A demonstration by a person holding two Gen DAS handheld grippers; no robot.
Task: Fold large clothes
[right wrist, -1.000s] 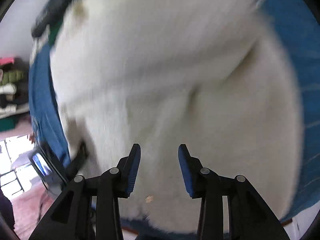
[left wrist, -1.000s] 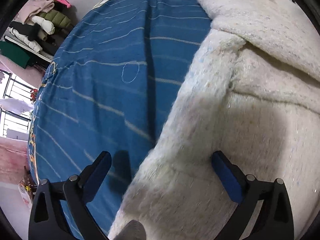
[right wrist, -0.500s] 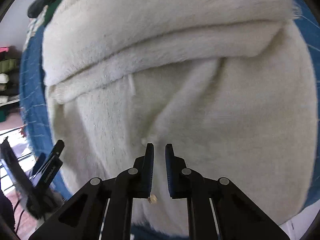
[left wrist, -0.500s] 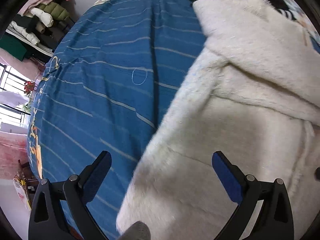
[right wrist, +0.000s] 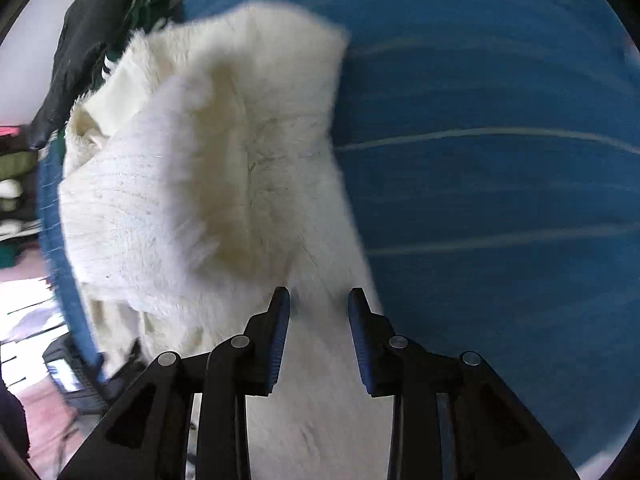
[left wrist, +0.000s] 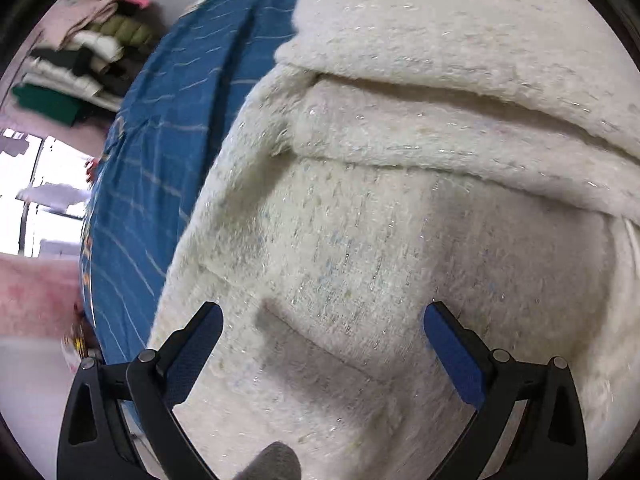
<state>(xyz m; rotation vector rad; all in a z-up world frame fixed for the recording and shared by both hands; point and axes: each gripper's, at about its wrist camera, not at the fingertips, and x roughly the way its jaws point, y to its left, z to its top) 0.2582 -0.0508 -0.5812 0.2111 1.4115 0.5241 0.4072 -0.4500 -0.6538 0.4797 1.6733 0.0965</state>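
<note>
A large cream fluffy coat [left wrist: 400, 208] lies on a blue striped bedsheet [left wrist: 160, 128]. In the left wrist view it fills most of the frame, with a folded band across the top. My left gripper [left wrist: 322, 330] is wide open just above the coat's lower part, holding nothing. In the right wrist view the coat [right wrist: 208, 168] is bunched and lifted over the sheet [right wrist: 500, 160]. My right gripper [right wrist: 319, 306] has its jaws closed on a thick fold of the coat's fabric, which runs between the fingers.
Dark and green garments [right wrist: 104, 32] lie at the far end of the bed. A shelf of folded clothes [left wrist: 80, 64] stands left of the bed, by a bright window [left wrist: 36, 196]. The bed's left edge drops to a pink floor [left wrist: 32, 296].
My right gripper has closed on the coat and pulled it up and left, baring blue sheet on the right. My left gripper has moved right, over the coat, still open.
</note>
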